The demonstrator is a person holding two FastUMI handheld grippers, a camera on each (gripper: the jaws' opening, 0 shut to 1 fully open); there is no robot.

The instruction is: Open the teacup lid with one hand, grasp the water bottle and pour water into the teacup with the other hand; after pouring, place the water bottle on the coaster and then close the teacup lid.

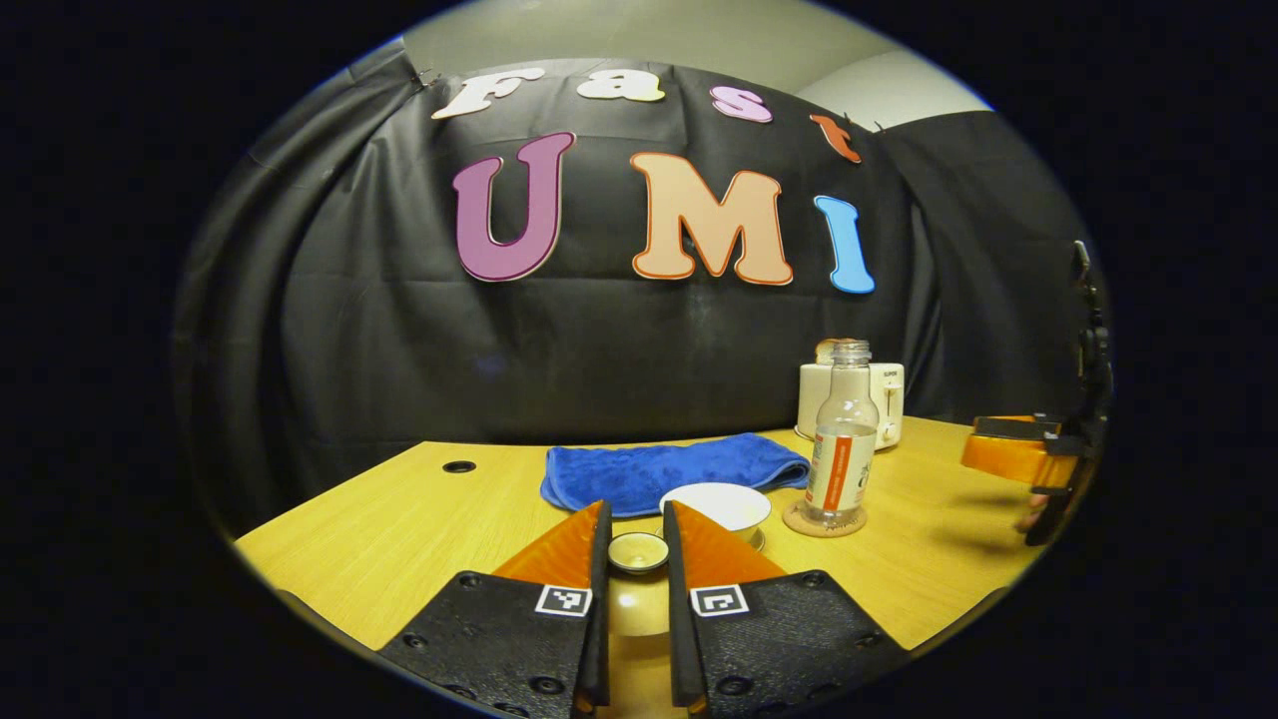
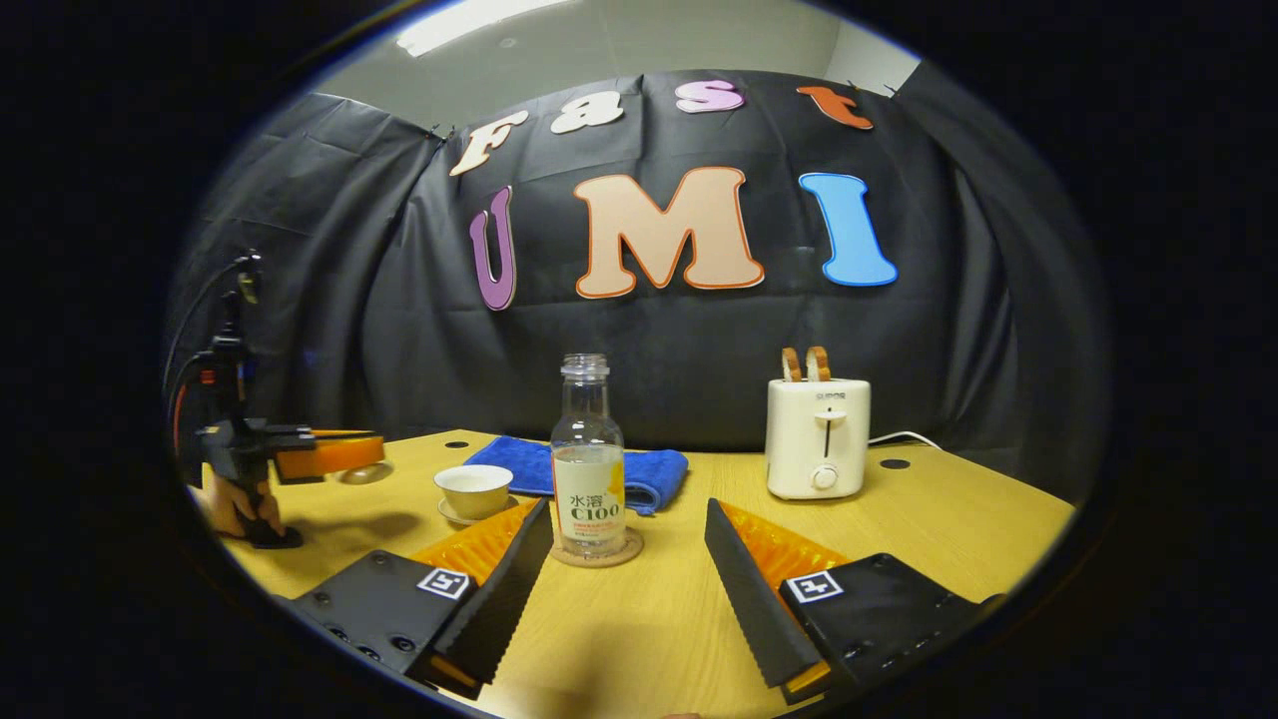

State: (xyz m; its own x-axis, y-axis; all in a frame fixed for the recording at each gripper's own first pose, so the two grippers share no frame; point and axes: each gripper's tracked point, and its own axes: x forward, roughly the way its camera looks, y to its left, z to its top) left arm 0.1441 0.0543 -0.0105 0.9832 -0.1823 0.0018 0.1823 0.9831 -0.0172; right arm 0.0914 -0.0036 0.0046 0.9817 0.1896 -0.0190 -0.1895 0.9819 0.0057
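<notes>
The lid (image 1: 638, 555) of the teacup sits between the fingers of my left gripper (image 1: 636, 511), which is shut on it and holds it above the table, just in front of the cup. The white teacup (image 1: 715, 504) stands uncovered on its saucer. In the right gripper view the left gripper (image 2: 329, 452) holds the lid (image 2: 364, 473) to the left of the teacup (image 2: 473, 489). The capless water bottle (image 2: 587, 469), partly filled, stands upright on the round coaster (image 2: 597, 552). My right gripper (image 2: 627, 504) is open, a short way in front of the bottle (image 1: 841, 439) and not touching it.
A folded blue towel (image 1: 669, 474) lies behind the cup. A cream toaster (image 2: 819, 437) with two slices in it stands at the back right, its cord trailing off. The wooden table (image 2: 939, 519) has small cable holes near its far edge. A hand (image 2: 235, 509) holds the left gripper.
</notes>
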